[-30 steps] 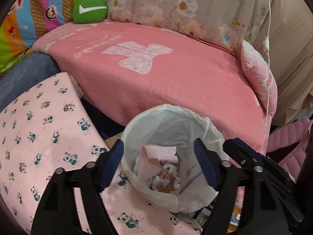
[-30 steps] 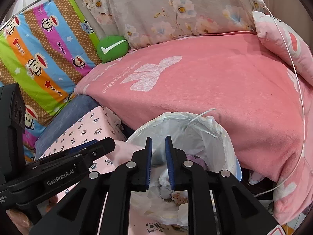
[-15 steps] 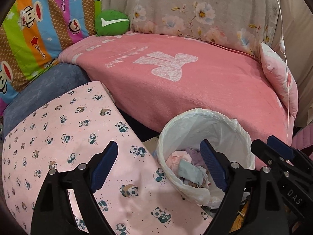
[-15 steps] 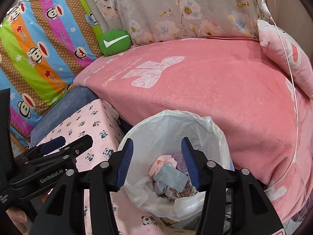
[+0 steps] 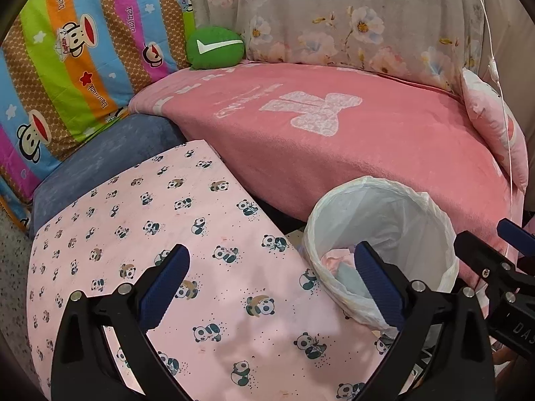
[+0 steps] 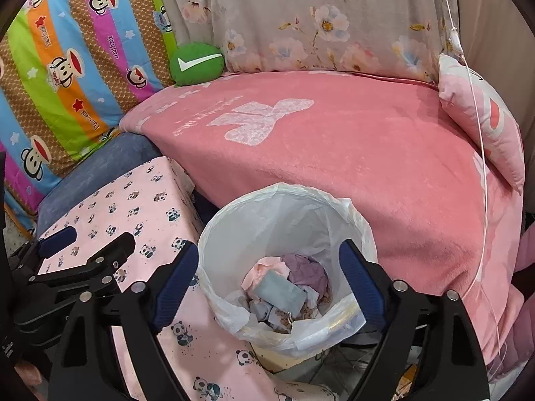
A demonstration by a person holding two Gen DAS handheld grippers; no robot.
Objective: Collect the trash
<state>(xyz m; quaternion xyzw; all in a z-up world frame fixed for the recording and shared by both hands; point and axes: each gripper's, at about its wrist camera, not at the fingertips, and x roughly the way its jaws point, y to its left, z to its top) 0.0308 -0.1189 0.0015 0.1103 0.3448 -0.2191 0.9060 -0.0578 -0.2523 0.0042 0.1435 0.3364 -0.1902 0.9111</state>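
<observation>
Trash [image 6: 284,287] sits crumpled at the bottom of the white-lined bin [image 6: 230,224]: a pale blue scrap, a purple wad, a pink piece and smaller bits I cannot make out. In my right wrist view the bin stands directly ahead, framed between my right gripper's [image 6: 267,274] two blue pads, which are spread wide with nothing between them. The bin's liner folds over its rim, and the bin stands just beside the panda-print pink cloth [image 6: 133,200] and against the edge of the pink blanket [image 6: 367,153].

My left gripper [image 5: 271,274] hangs over the panda-print cloth [image 5: 167,207], also spread wide and carrying nothing. From this side the bin [image 5: 384,193] lies to the right, its near rim partly behind my right-hand pad, and only a little of the pink and blue trash [image 5: 337,264] shows inside.

Behind everything, a green cushion [image 5: 215,46] with a white tick rests at the back of the blanket, between the striped monkey-print fabric [image 5: 83,50] and the grey floral fabric [image 5: 351,16]. A pink pillow [image 5: 495,130] leans at the blanket's right end, with a thin white cord [image 5: 501,100] running down across it.
</observation>
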